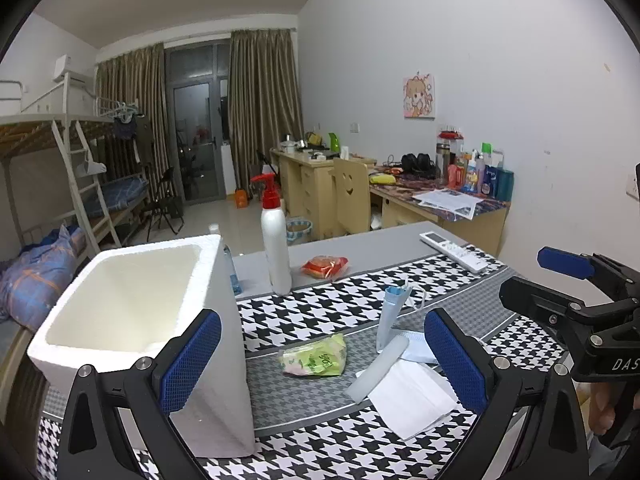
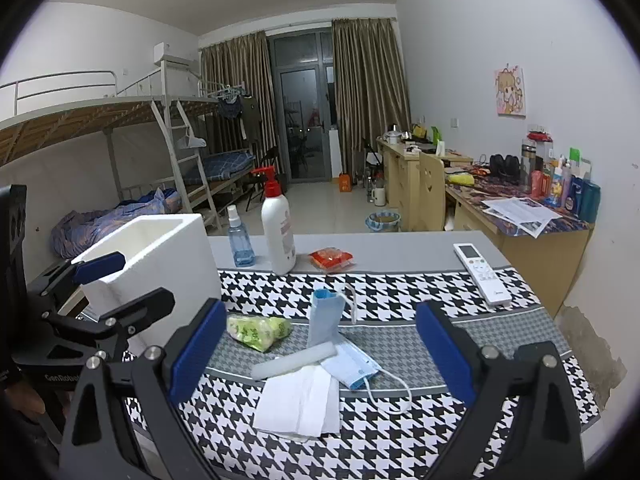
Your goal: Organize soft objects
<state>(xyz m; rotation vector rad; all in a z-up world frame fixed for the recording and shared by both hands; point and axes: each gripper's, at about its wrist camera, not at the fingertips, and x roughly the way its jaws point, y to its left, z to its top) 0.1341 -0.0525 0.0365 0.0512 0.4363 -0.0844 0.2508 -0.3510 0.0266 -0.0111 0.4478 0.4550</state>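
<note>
A white foam box stands open at the table's left; it also shows in the right wrist view. On the houndstooth cloth lie a green packet, a white foam stick, a white tissue, a flat blue mask and a folded blue mask. My left gripper is open above the green packet. My right gripper is open above the stick and masks, holding nothing.
A white pump bottle, a blue spray bottle and an orange snack packet stand at the table's far side. A white remote lies far right. Bunk beds and desks fill the room behind.
</note>
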